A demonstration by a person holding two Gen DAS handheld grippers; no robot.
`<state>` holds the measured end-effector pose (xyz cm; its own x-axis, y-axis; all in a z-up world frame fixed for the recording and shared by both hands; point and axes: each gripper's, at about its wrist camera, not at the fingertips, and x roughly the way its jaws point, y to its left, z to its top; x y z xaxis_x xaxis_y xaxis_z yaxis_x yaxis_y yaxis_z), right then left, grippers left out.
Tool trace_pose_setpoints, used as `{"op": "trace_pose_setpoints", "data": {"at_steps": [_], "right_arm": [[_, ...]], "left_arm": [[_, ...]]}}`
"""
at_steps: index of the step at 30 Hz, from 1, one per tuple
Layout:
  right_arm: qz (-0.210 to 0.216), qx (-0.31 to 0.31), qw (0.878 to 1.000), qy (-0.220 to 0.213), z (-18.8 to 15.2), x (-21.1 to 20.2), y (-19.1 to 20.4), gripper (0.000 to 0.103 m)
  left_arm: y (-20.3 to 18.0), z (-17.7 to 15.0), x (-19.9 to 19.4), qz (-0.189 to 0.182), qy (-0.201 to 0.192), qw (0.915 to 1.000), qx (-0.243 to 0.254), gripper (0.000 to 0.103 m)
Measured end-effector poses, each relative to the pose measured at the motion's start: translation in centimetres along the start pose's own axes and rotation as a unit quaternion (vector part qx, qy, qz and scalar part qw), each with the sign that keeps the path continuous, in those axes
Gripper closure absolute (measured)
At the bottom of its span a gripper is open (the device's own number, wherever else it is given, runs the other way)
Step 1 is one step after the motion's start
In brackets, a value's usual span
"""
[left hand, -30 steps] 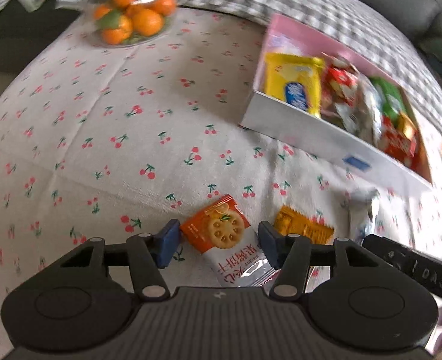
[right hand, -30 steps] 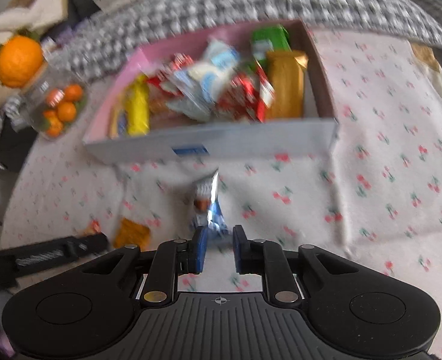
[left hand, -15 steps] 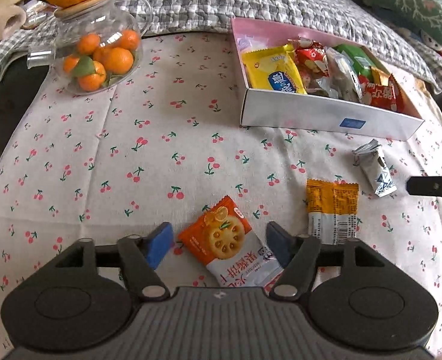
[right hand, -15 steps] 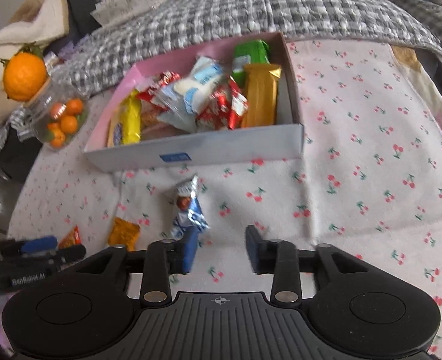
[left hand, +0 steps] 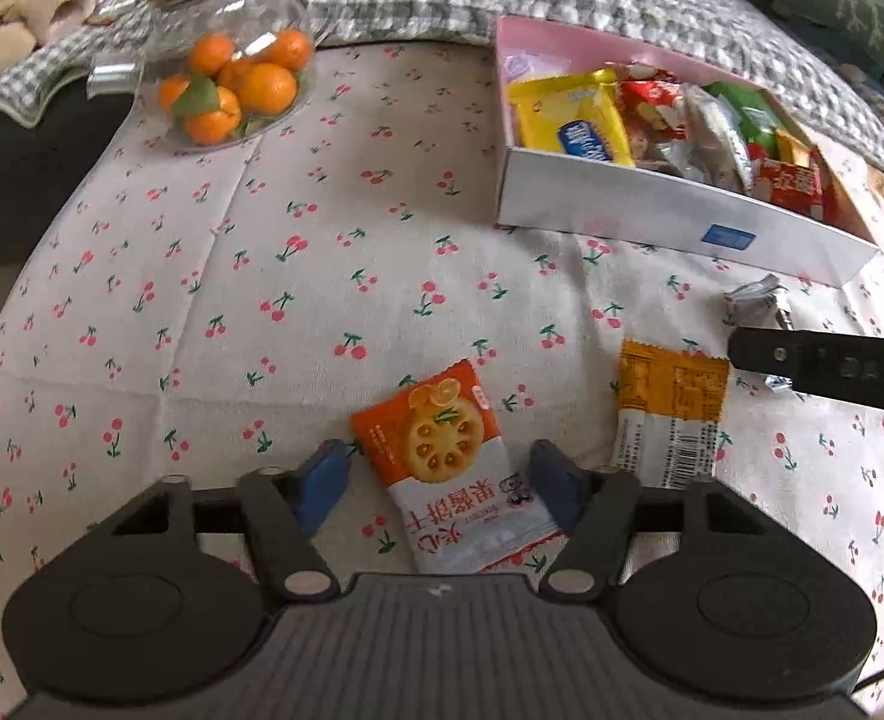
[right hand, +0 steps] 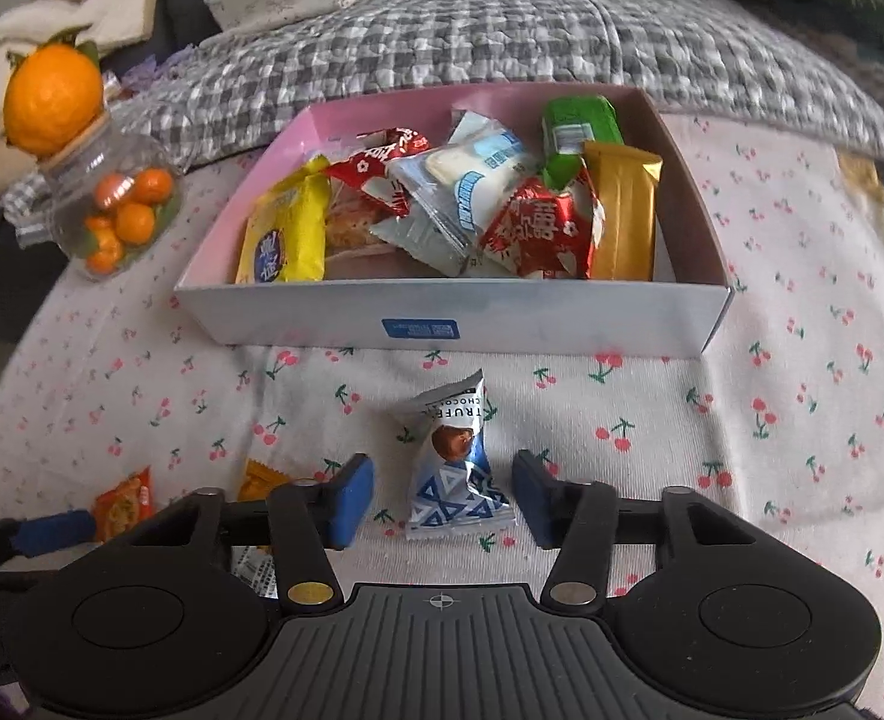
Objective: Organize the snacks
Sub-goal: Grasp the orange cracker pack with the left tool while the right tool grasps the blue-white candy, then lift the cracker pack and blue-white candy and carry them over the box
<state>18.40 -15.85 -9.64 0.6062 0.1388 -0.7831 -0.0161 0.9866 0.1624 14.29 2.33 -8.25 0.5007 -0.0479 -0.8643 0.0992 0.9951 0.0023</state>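
We've got 2 grippers low over the cherry-print cloth point(left hand: 214, 228). Left gripper point(left hand: 442, 483) straddles the orange biscuit packet point(left hand: 451, 474), which lies flat on the cloth btwn the blue pads; jaws are closing, w/ a gap showing on both sides of the packet, so no pinch yet. Just right of it lies a yellow-orange packet point(left hand: 670, 414), barcode side up.

Right gripper point(right hand: 442, 495) straddles the blue-and-white chocolate packet point(right hand: 457, 468), which rests on the cloth just in front of the box point(right hand: 442, 315). Its jaws are closing too, pads clear of the wrapper on both sides. In the left view we see 1 finger of the right gripper as a black bar over that same wrapper.

The box, white outside & pink inside, sits near the far edge of the cloth & holds a pile of snacks: yellow, red, green, gold & clear-wrapped packets. A glass jar of small oranges point(right hand: 112, 210) stands well apart to the box's left, w/ 1 big orange point(right hand: 52, 99) on its lid. Grey checked blanket point(right hand: 472, 30) behind.
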Motion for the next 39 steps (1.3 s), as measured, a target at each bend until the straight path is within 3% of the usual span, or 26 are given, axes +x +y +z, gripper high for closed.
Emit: {"op": "trace_pose_setpoints", "data": {"at_steps": [2,5,17,26,32,39], "right_arm": [[-0.002,-0.008,1.000,0.002,0.0,0.0,0.1,0.073],[0.005,-0.002,1.000,0.010,0.1,-0.1,-0.1,0.078],[0.030,0.091,0.994,0.051,-0.3,-2.0,-3.2,0.078],[0.062,0.156,0.985,0.026,0.7,-4.1,-5.1,0.078],[0.055,0.177,0.982,0.027,2.3,-4.0,-5.3,0.078],[0.072,0.214,0.974,-0.003,5.5,-3.7,-7.0,0.078]], "left_arm": [[0.0,-0.1,-0.3,-0.004,-0.003,0.9999,0.009,0.063],[0.1,0.0,-0.2,-0.007,-0.002,0.9998,0.016,0.067],[0.8,0.3,-1.1,-0.034,0.001,0.9994,-0.009,0.067],[0.2,1.4,-2.9,-0.054,-0.030,0.9977,-0.026,0.067],[-1.1,4.1,-3.4,-0.050,-0.051,0.9973,-0.012,0.067],[-2.2,8.4,-3.0,-0.060,-0.067,0.9960,-0.001,0.067]]}}
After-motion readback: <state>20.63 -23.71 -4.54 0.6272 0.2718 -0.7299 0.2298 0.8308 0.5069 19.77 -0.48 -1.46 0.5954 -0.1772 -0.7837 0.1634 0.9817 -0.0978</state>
